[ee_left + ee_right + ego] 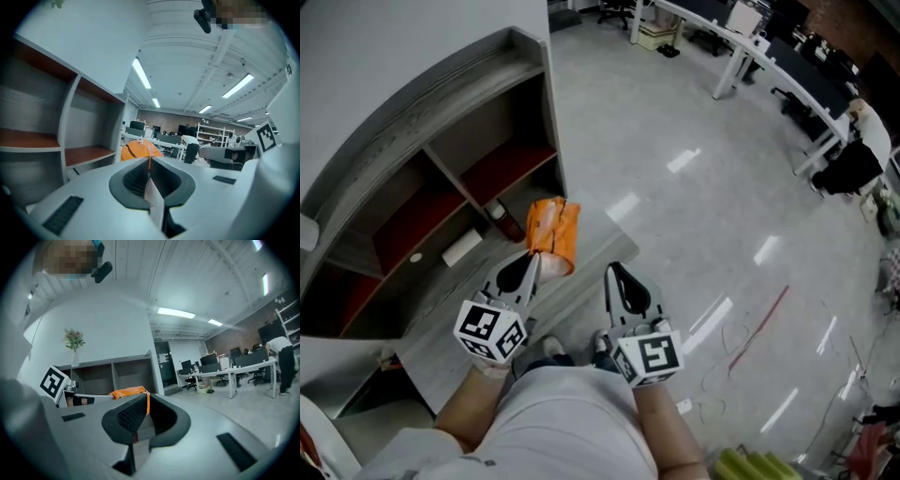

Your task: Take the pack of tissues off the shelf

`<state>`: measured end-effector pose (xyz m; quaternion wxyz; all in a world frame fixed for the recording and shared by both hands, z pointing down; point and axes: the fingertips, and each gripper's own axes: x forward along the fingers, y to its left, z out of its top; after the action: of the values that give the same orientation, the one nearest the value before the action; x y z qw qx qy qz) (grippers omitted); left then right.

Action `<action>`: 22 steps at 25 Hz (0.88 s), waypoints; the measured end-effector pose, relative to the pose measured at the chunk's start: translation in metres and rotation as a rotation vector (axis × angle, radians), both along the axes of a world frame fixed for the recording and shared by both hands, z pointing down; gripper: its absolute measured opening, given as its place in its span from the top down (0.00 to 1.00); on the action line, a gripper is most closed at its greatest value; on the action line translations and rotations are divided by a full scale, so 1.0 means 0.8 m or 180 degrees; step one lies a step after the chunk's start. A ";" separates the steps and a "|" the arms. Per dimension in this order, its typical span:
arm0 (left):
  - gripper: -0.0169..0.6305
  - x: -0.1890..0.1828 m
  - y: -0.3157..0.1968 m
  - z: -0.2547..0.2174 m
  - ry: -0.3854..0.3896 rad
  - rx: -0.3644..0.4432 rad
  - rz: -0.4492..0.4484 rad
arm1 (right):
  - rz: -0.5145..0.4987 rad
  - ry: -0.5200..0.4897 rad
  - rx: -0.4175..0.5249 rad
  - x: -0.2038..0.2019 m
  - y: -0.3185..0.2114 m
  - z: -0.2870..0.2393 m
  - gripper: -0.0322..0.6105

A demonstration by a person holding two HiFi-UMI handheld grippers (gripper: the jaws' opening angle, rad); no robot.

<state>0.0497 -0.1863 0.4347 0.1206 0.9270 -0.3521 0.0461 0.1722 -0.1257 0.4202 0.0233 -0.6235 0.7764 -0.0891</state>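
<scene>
The pack of tissues (553, 230) is orange and hangs in the air just off the front right corner of the grey shelf unit (441, 122). My left gripper (535, 262) is shut on the pack's thin edge. In the left gripper view a flap of the wrapper sits pinched between the jaws, and the orange pack (138, 149) bulges beyond the left gripper (149, 162). My right gripper (613, 271) floats beside it to the right, shut and holding nothing. The right gripper view shows the right gripper (146, 399) closed, with the pack (127, 392) to its left.
The shelf's red-floored compartments hold a white box (461, 247) and a dark red bottle (502, 221). A vase of flowers (74, 346) stands on top of the shelf. White desks (769, 56) with chairs line the far right. A red cable (759, 328) lies on the glossy floor.
</scene>
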 end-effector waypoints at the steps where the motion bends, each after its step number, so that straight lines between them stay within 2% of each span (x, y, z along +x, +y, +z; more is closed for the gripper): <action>1: 0.95 0.009 0.000 0.001 0.0017 -0.0005 0.0080 | 0.0071 0.0010 -0.0002 0.008 0.004 0.001 0.91; 8: 0.95 0.075 0.025 0.002 0.0092 -0.0076 0.0533 | 0.0557 0.0017 -0.0026 0.076 0.048 -0.001 0.91; 14: 0.95 0.097 0.036 0.014 0.0079 -0.0135 0.0819 | 0.0792 0.0031 -0.0043 0.087 0.066 0.006 0.91; 22: 0.95 0.116 0.038 0.019 0.0029 -0.0142 0.1026 | 0.0930 0.0048 -0.0065 0.097 0.071 0.007 0.91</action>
<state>0.1426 -0.1557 0.4495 0.1339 0.9688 -0.1971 0.0684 0.2495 -0.0693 0.4257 0.0239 -0.7307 0.6766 -0.0880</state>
